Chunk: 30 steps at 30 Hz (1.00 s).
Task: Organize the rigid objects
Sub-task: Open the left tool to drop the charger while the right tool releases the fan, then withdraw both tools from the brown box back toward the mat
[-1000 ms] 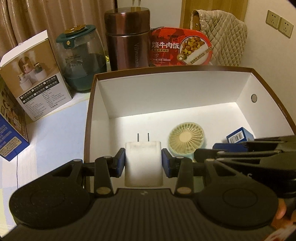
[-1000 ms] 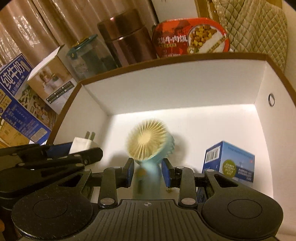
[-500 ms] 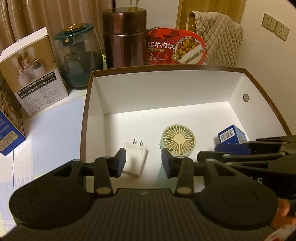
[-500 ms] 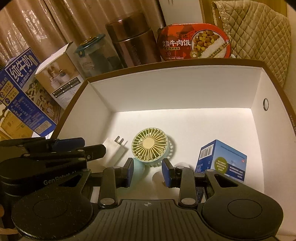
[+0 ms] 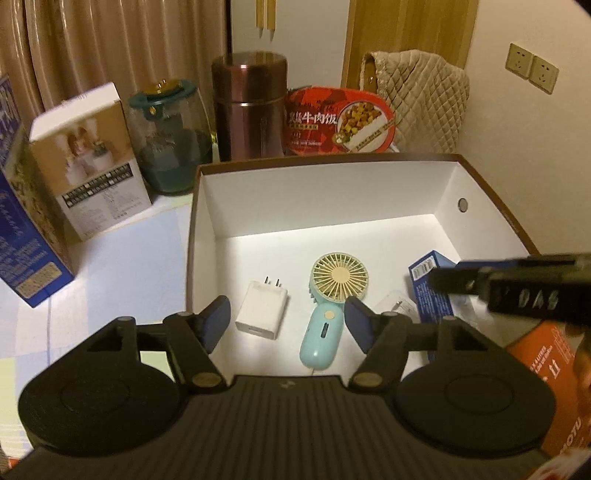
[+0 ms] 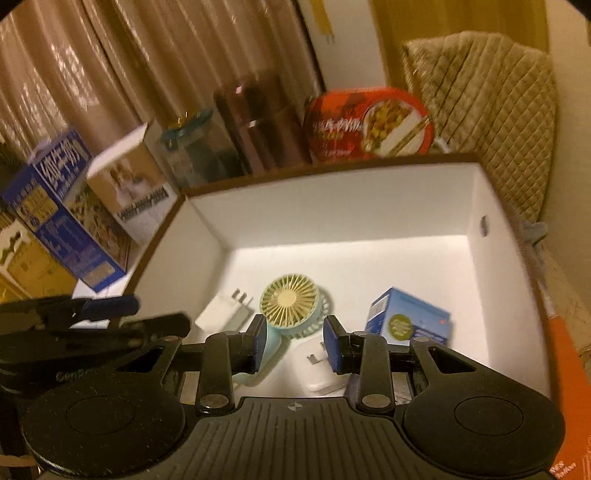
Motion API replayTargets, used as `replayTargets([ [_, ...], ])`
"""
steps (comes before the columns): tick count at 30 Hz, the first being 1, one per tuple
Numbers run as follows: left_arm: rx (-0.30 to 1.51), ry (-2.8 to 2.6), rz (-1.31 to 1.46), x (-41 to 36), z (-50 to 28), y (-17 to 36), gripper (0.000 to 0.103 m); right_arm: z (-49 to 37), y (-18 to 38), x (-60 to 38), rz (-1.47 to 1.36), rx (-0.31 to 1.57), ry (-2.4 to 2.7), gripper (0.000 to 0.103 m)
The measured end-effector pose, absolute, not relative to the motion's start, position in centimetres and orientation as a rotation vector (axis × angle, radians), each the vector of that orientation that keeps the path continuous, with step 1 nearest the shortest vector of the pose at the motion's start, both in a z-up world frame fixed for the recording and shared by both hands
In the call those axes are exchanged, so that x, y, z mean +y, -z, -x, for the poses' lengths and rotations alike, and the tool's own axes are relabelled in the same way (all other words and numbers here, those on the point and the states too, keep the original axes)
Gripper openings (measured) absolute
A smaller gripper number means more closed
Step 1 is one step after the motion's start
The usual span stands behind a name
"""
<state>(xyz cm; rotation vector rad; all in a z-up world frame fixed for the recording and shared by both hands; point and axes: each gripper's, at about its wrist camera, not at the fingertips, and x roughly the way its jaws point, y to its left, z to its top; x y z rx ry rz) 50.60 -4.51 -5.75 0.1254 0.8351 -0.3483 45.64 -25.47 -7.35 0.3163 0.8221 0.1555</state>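
Released, charger [image 5: 261, 313] and fan [image 5: 330, 302] lie in box [image 5: 332, 192] — left gripper [image 5: 286, 320] just widened, right gripper [image 6: 294, 344] narrow, both empty.

Warm, dim light fills a room where tan pleated curtains [image 5: 92, 51] hang behind a pale blue worktop [image 5: 118, 273], a cream wall [image 5: 535, 147] bears two wall sockets [image 5: 532, 68], and a quilted beige cushion [image 5: 424, 99] leans against a wooden door frame [image 5: 406, 33].
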Motion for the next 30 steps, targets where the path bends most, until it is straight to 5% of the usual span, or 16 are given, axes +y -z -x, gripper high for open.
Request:
replayTargets([
  [4, 0.800, 0.333, -0.135, -4.1, -48.3, 4.5, 0.077, -43.6, 5.5, -26.5, -0.331, 0.764, -0.150, 0.033],
  [11, 0.761, 0.298, -0.164, -3.4, -43.7, 2.9, 0.082, -39.5, 3.1, -27.3, -0.339, 0.709, -0.148, 0.060],
  [30, 0.791, 0.250, -0.102, -1.9, -32.9, 1.6, 0.082, -29.8, 2.9, -26.5, -0.269, 0.763, -0.237, 0.061],
])
